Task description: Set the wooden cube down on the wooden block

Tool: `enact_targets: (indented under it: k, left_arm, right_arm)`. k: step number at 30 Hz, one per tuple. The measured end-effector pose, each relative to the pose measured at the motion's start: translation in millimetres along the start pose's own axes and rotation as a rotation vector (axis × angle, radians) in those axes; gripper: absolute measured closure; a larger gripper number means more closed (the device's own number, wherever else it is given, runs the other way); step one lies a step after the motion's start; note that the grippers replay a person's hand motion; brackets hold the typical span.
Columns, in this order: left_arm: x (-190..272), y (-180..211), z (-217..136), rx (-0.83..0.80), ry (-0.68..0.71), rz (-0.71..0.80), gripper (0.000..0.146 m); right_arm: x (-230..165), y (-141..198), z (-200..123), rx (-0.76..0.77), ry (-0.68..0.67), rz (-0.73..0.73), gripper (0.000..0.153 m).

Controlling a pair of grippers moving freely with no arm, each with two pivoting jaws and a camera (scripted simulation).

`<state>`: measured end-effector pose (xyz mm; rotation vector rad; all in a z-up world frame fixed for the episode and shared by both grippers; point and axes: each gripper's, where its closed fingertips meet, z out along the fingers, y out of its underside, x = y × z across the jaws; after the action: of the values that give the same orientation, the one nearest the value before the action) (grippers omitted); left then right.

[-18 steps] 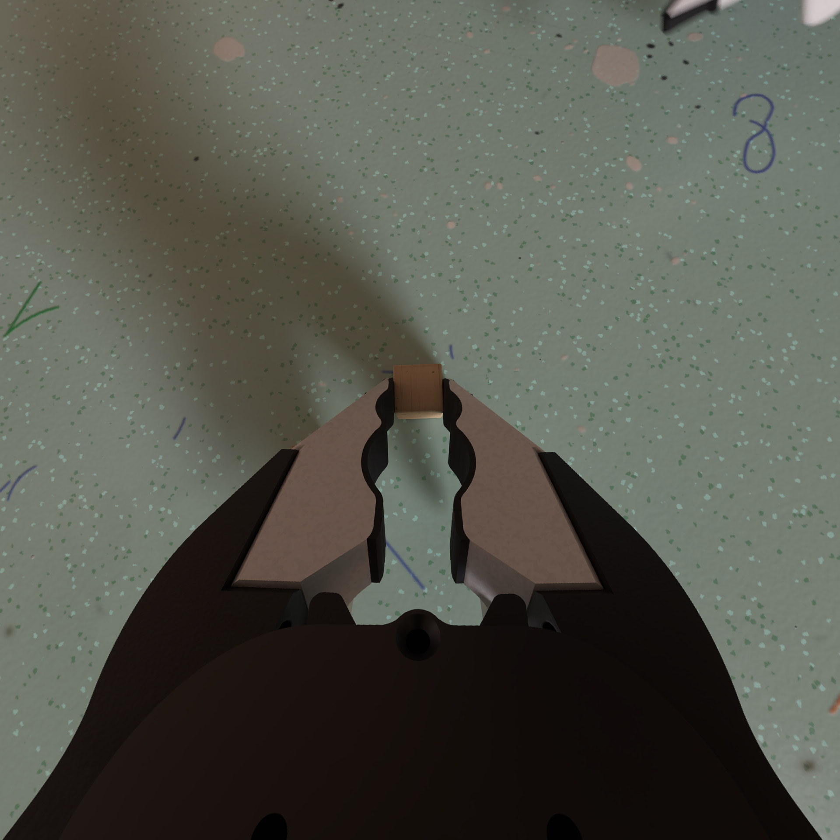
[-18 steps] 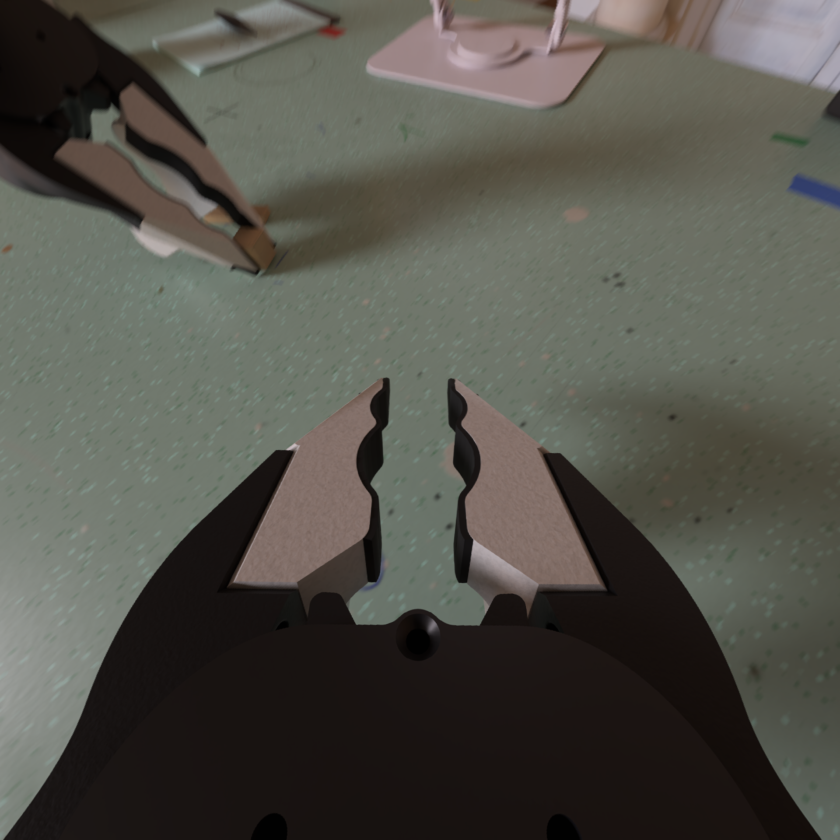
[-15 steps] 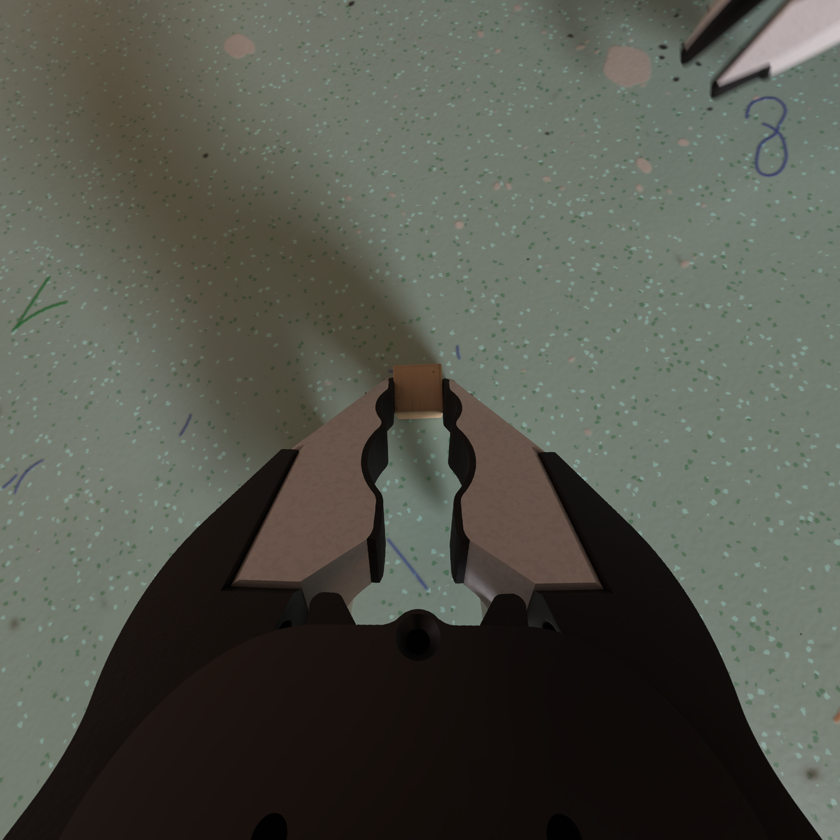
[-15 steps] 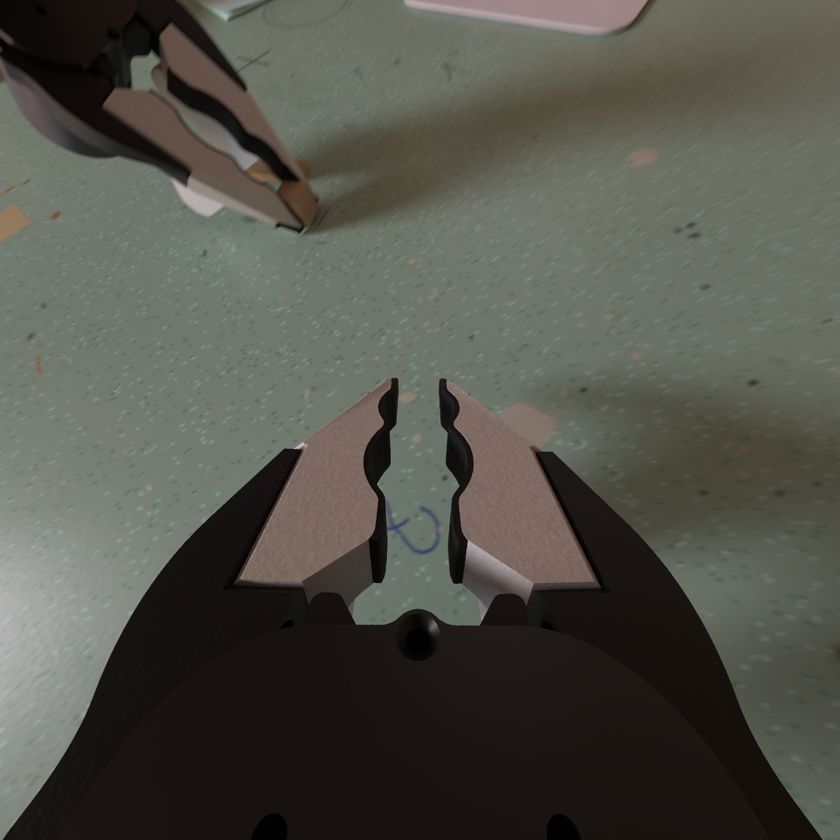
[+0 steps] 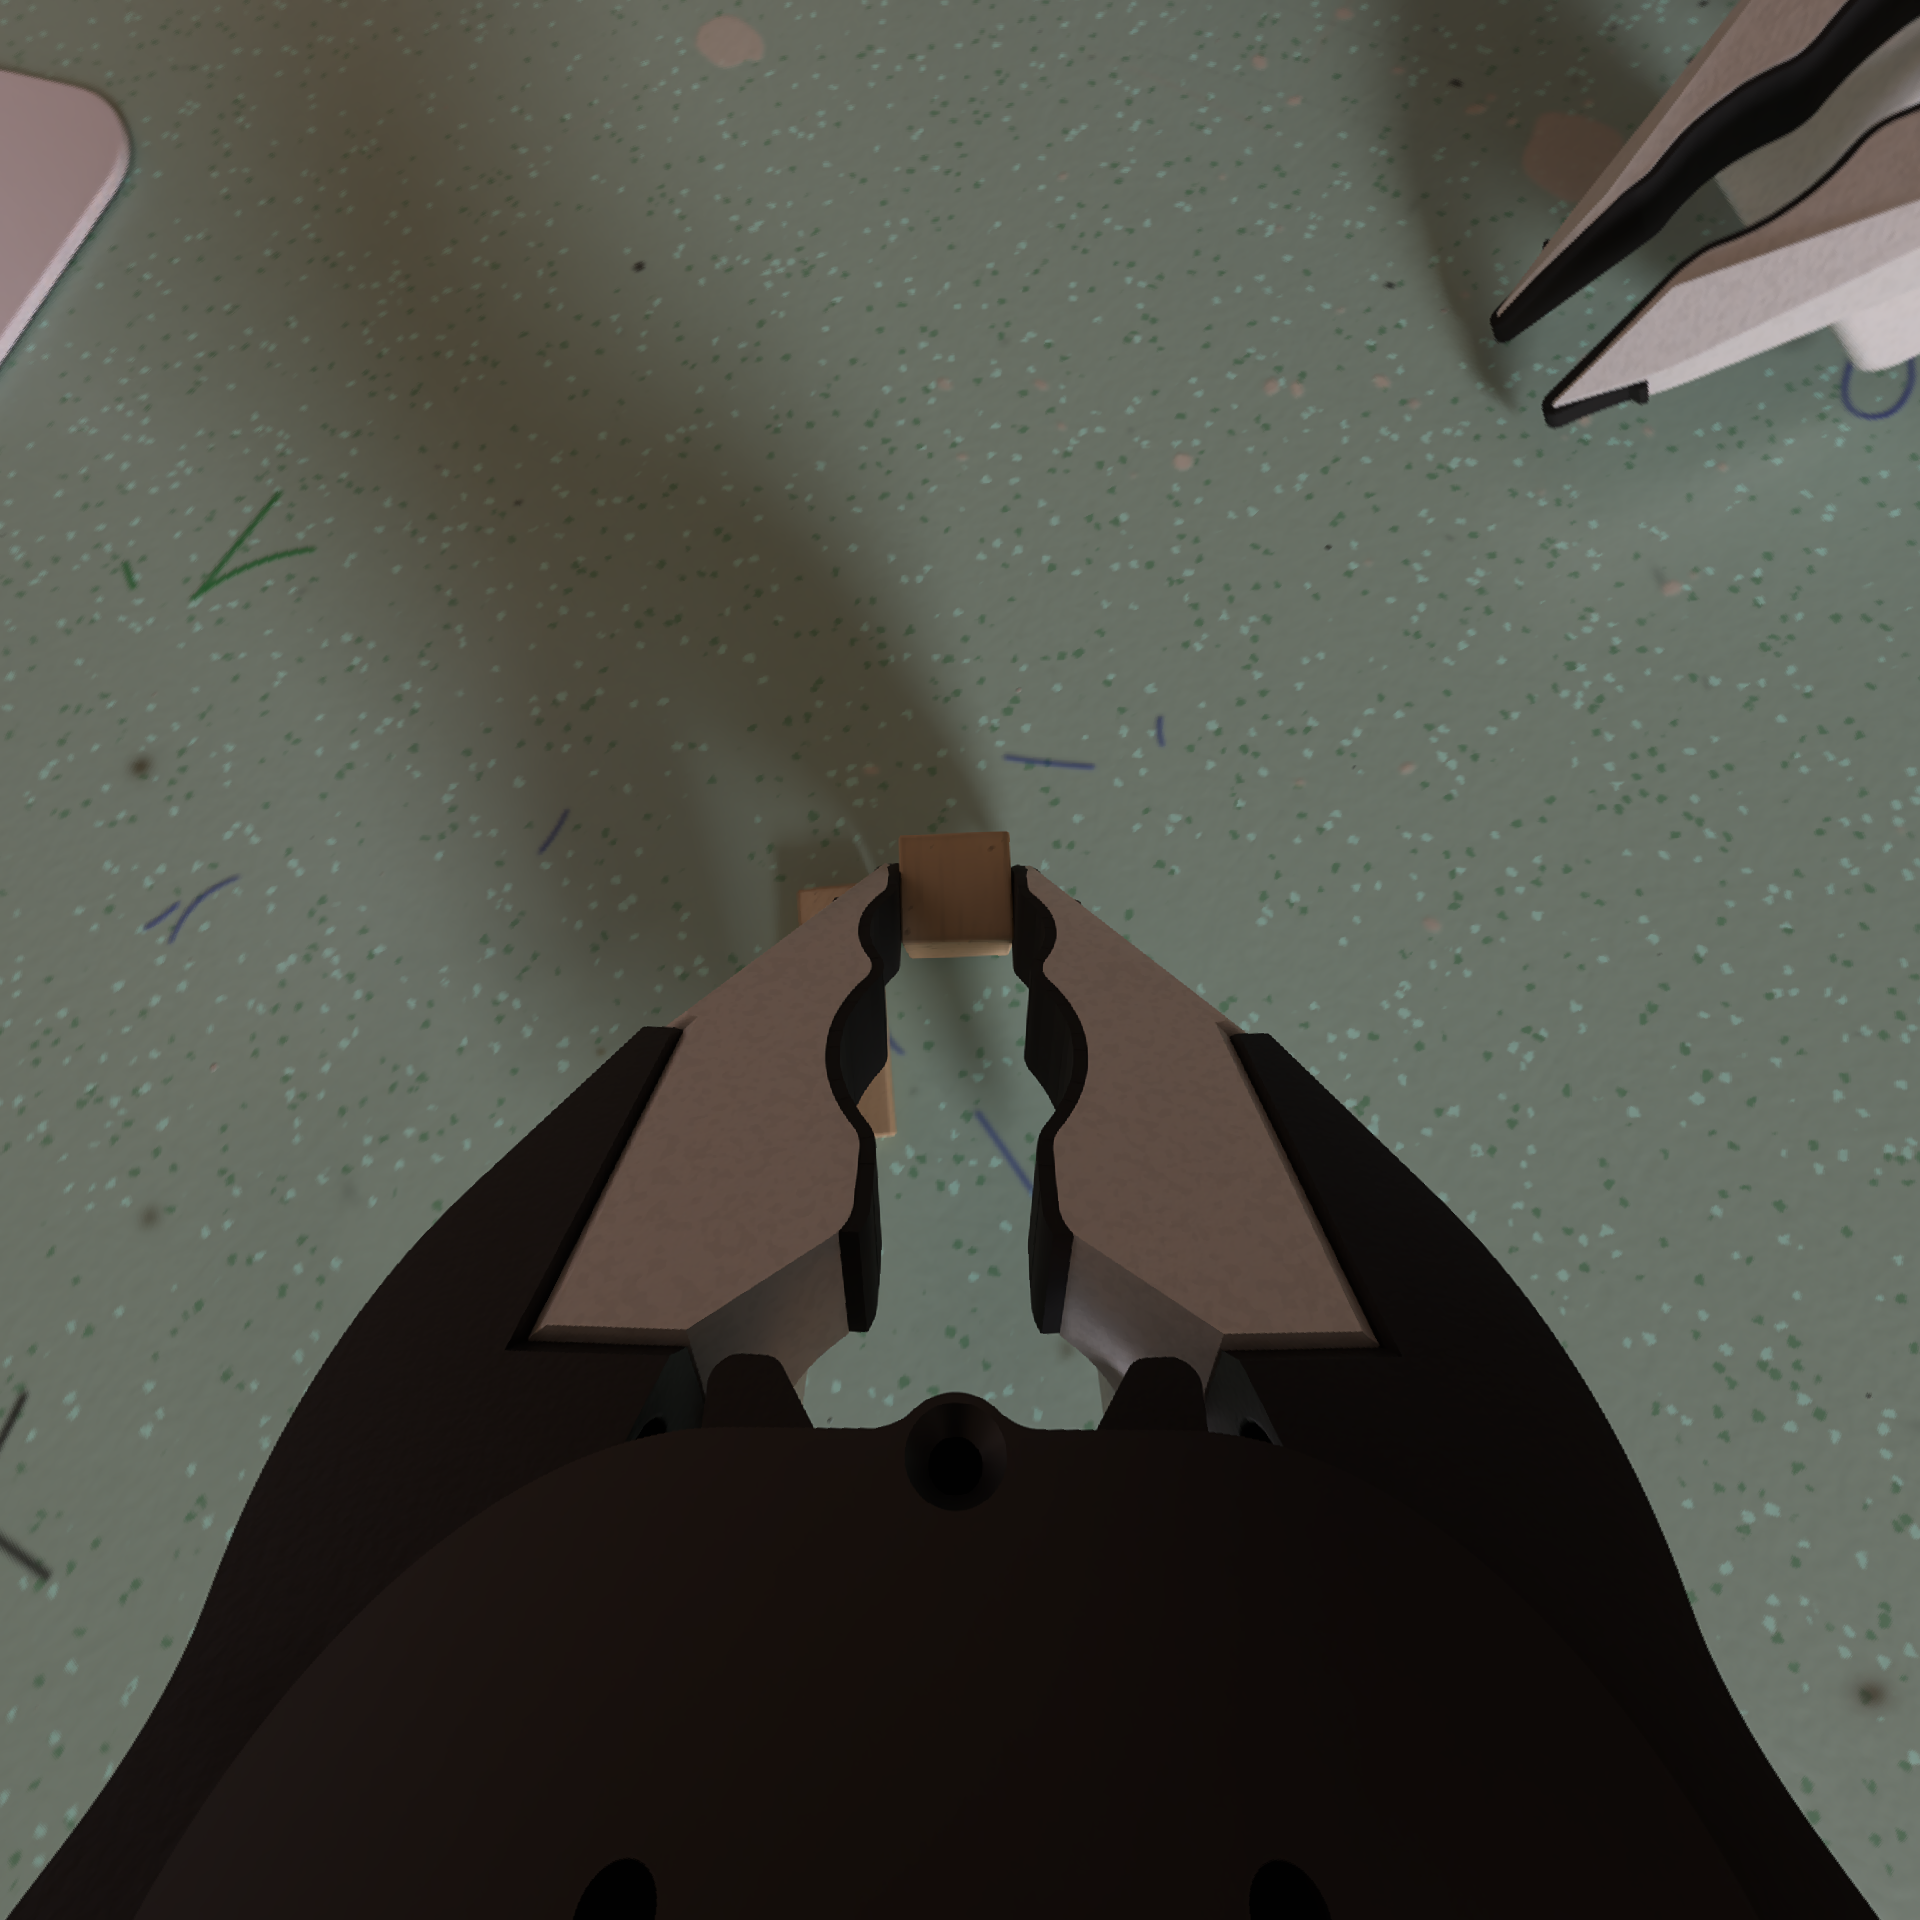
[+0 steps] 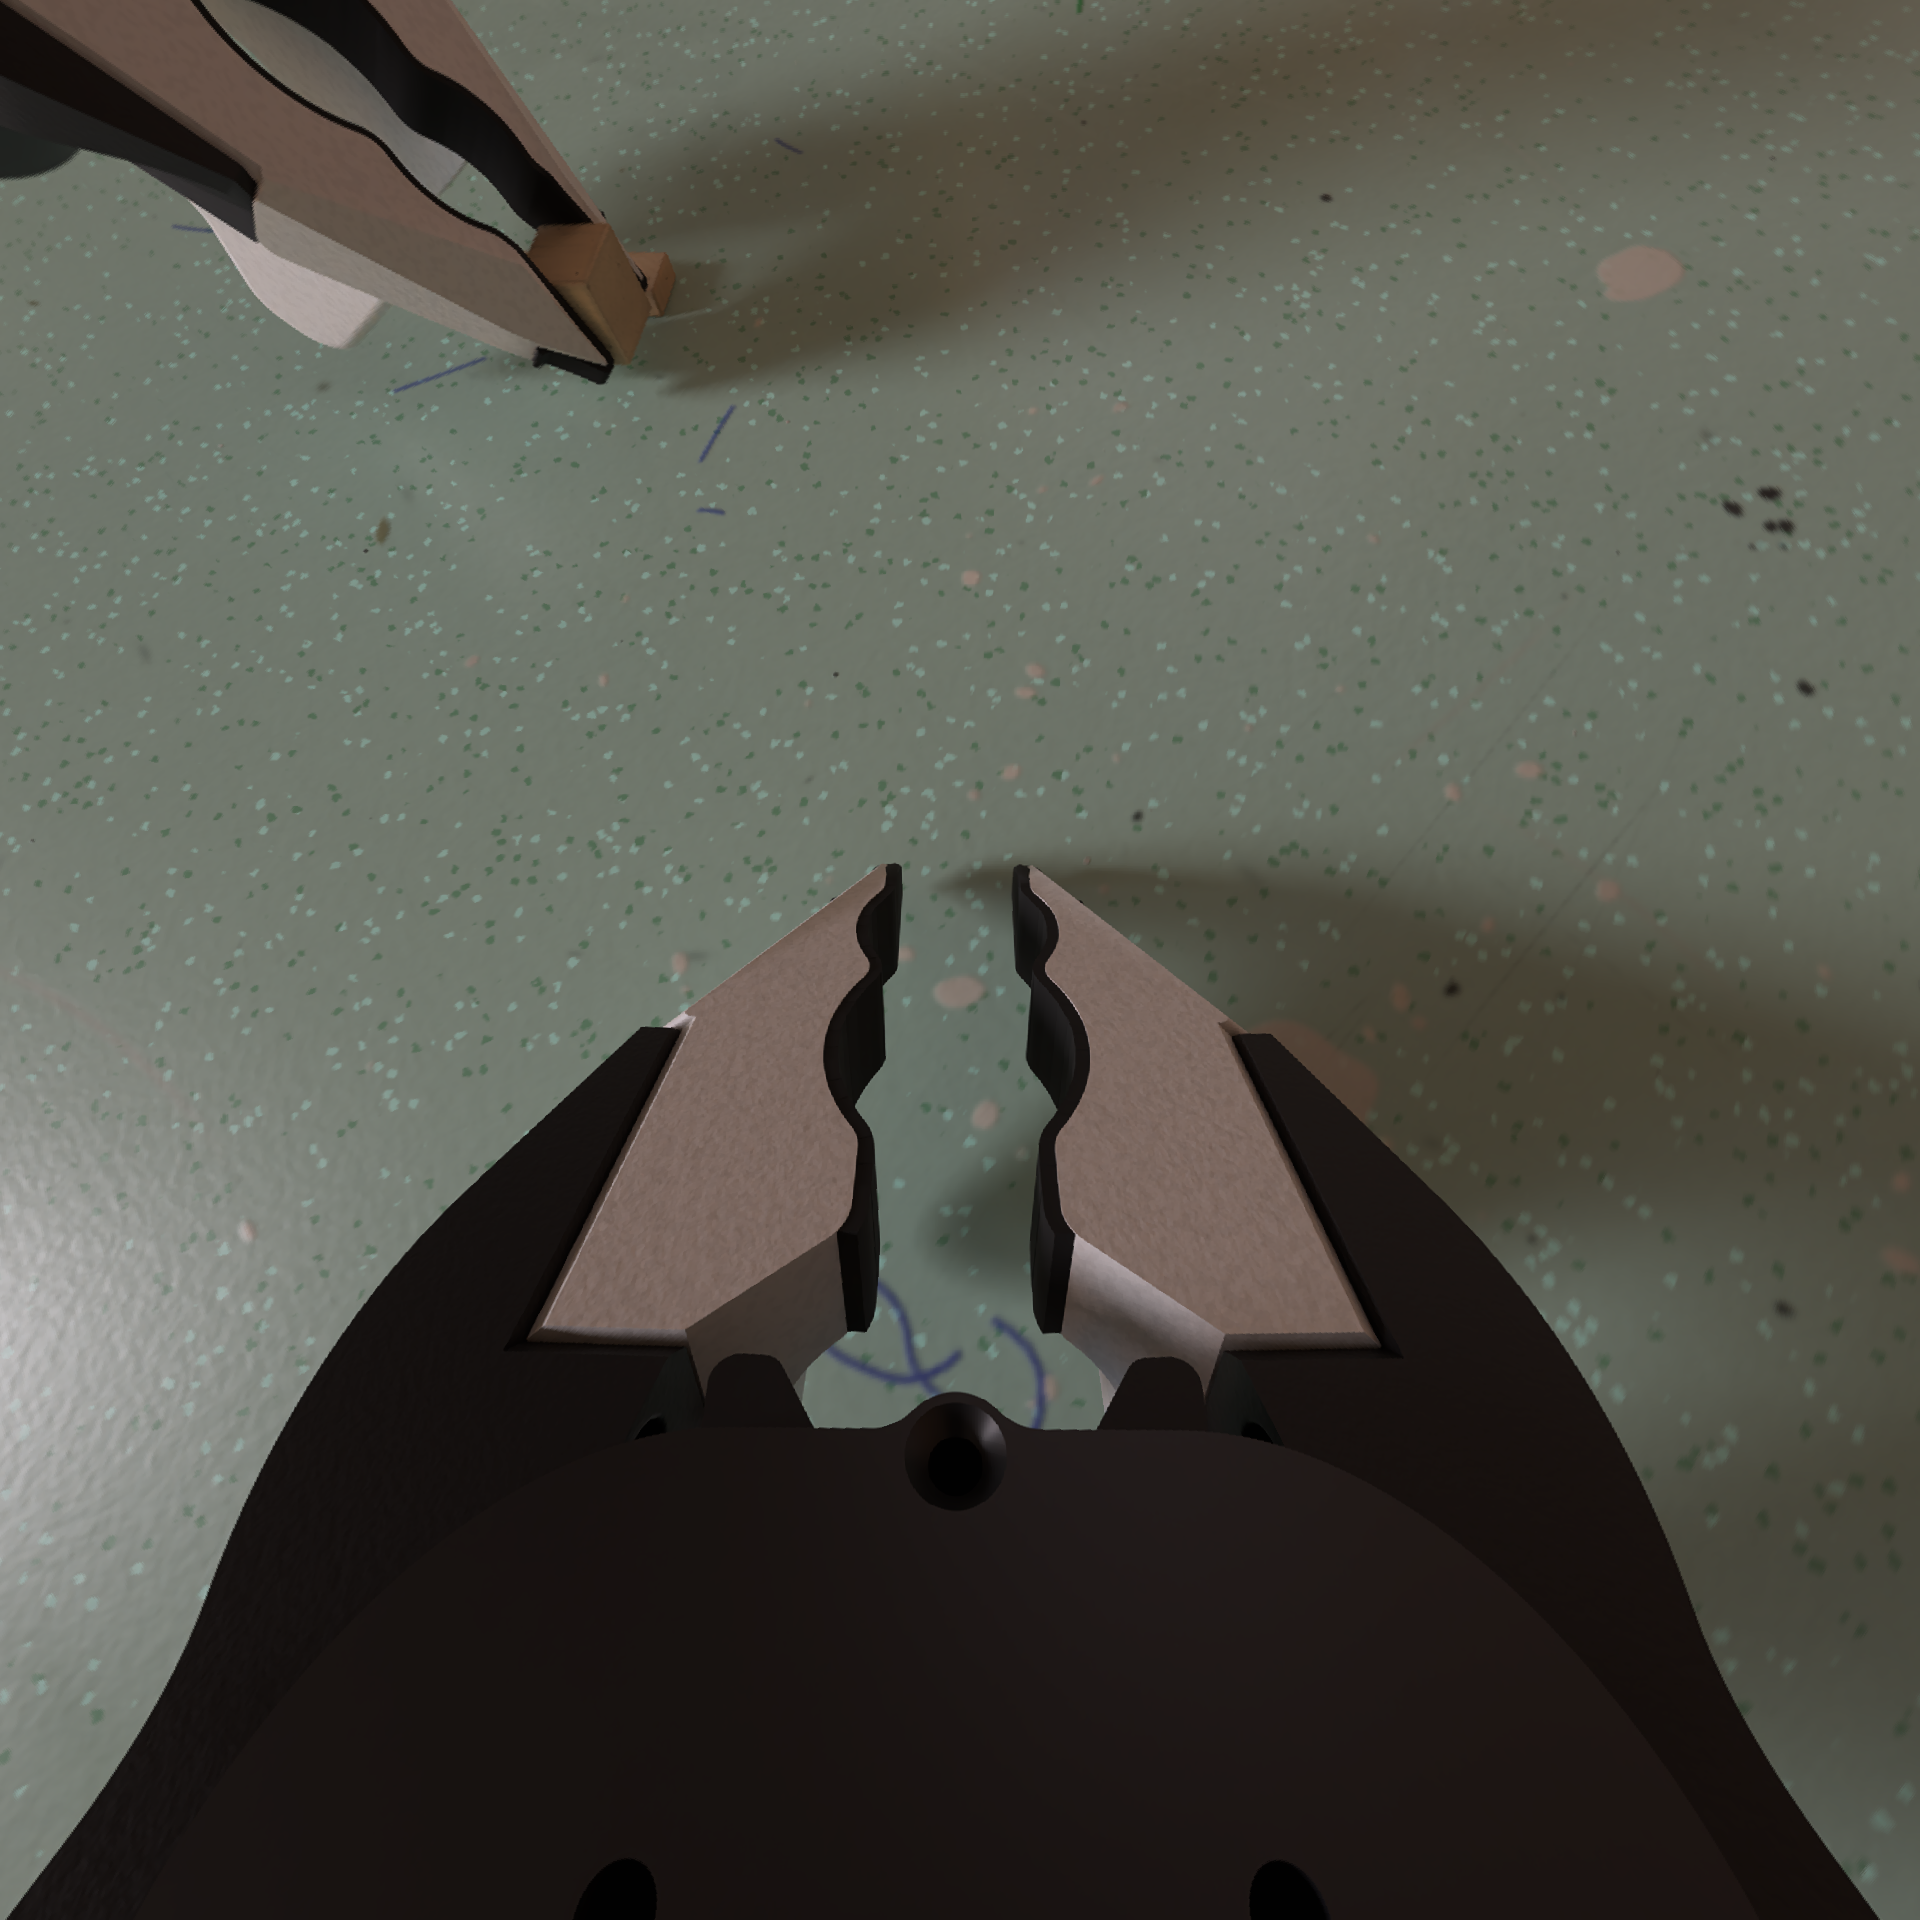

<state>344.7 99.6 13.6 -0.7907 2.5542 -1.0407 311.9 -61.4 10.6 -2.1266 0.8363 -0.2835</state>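
Note:
My left gripper (image 5: pixel 956 883) is shut on the small wooden cube (image 5: pixel 956 896), held at its fingertips low over the green floor. The wooden block (image 5: pixel 821 902) lies on the floor just left of the cube, mostly hidden under my left finger; another edge of it shows between the fingers. In the right wrist view the left gripper (image 6: pixel 613 322) holds the cube (image 6: pixel 592 275) with the block (image 6: pixel 660 275) just behind its tips. I cannot tell whether cube and block touch. My right gripper (image 6: pixel 957 883) is empty, its jaws slightly apart, off to the side.
The right gripper (image 5: pixel 1522 364) also shows at the top right of the left wrist view, pointing down at the floor. The corner of a pale pink tray (image 5: pixel 52 187) lies at the top left. The speckled floor has pen marks and stains.
My left gripper has shifted with the cube, and the wooden block now shows under its left finger. My right gripper has tilted down and come closer to the left one.

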Motion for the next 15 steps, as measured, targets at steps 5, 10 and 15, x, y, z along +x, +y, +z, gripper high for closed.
enact_targets:
  k: [5, 10, 15]
  left_arm:
    - [-10.9, 5.5, -9.2, 0.024, -0.016, -0.05, 0.126]
    - [-19.7, 8.4, -16.1, 0.051, -0.009, -0.127, 0.126]
    - [-22.3, 11.0, -18.5, 0.053, -0.002, -0.183, 0.121]
  right_arm:
    - [7.0, -11.2, 12.5, -0.03, -0.034, -0.072, 0.133]
    - [19.5, -22.5, 22.1, -0.04, -0.009, -0.135, 0.134]
    - [29.8, -38.0, 18.9, 0.056, 0.133, -0.059, 0.118]
